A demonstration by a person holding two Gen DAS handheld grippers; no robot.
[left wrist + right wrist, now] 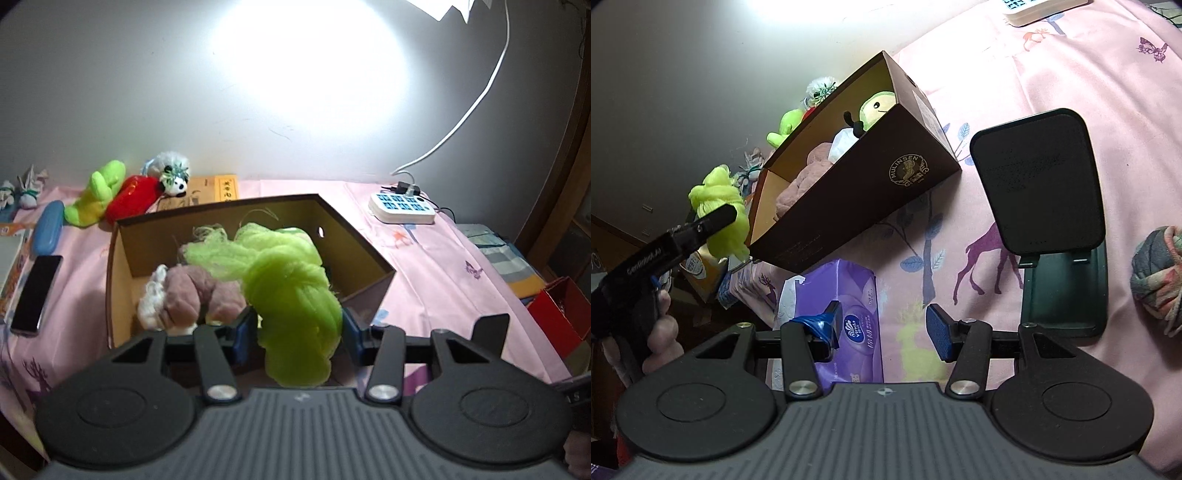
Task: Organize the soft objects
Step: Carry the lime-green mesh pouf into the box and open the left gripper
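Observation:
My left gripper (295, 328) is shut on a lime-green mesh bath pouf (291, 291), held just above the near rim of a brown cardboard box (354, 240). Inside the box lie a dusty-pink plush (192, 291) and a white fluffy piece (153, 299). From the right wrist view the same pouf (716, 199) hangs at the box's (857, 195) left end, and a green plush with eyes (875, 107) sits at the box's far end. My right gripper (882, 328) stands open and empty above the pink cloth, over a purple tissue pack (846, 314).
Green, red and panda plush toys (125, 192) lie behind the box by the wall. A phone (35, 291), a blue case (48, 225) and a power strip (402, 208) rest on the pink cloth. A dark phone stand (1045, 206) and a yarn ball (1160, 280) sit at right.

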